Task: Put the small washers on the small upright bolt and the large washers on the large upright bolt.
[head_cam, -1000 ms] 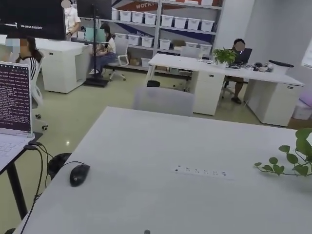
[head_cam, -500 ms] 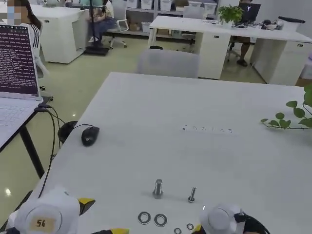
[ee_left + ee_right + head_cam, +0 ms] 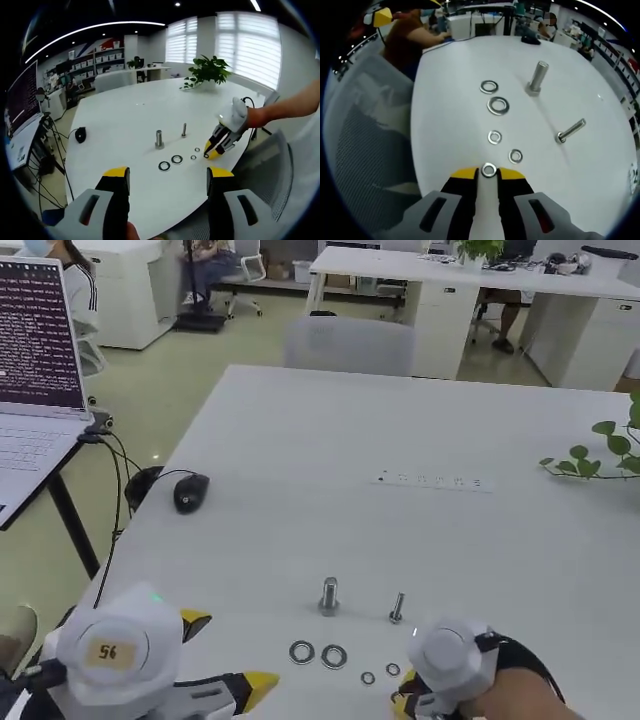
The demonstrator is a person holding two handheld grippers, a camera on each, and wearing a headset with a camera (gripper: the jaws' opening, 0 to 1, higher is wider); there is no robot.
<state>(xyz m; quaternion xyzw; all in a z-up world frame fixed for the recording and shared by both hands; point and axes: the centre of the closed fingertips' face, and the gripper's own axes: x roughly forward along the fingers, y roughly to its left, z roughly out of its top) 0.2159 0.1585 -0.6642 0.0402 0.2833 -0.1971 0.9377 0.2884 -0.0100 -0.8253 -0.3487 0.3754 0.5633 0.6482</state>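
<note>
Two bolts stand head-down on the white table: the large bolt [image 3: 329,596] [image 3: 538,77] and, to its right, the small bolt [image 3: 397,608] [image 3: 571,131]. In front of them lie two large washers [image 3: 302,652] [image 3: 334,656] and two small washers [image 3: 368,678] [image 3: 393,670]. A third small washer [image 3: 489,170] lies flat between the tips of my right gripper [image 3: 489,173] [image 3: 402,703], whose jaws close narrowly on it. My left gripper [image 3: 168,175] [image 3: 228,650] hovers wide open and holds nothing at the table's near edge, short of the washers.
A black mouse [image 3: 191,491] with its cable lies at the table's left edge. A power strip [image 3: 430,481] is set in the tabletop beyond the bolts. A potted plant [image 3: 605,450] stands far right, a laptop [image 3: 35,370] on a stand left, a grey chair [image 3: 348,344] behind.
The head view has tilted down from the room to the near table, so bolts, washers and both grippers have come into sight. The bolts and loose washers themselves have not moved.
</note>
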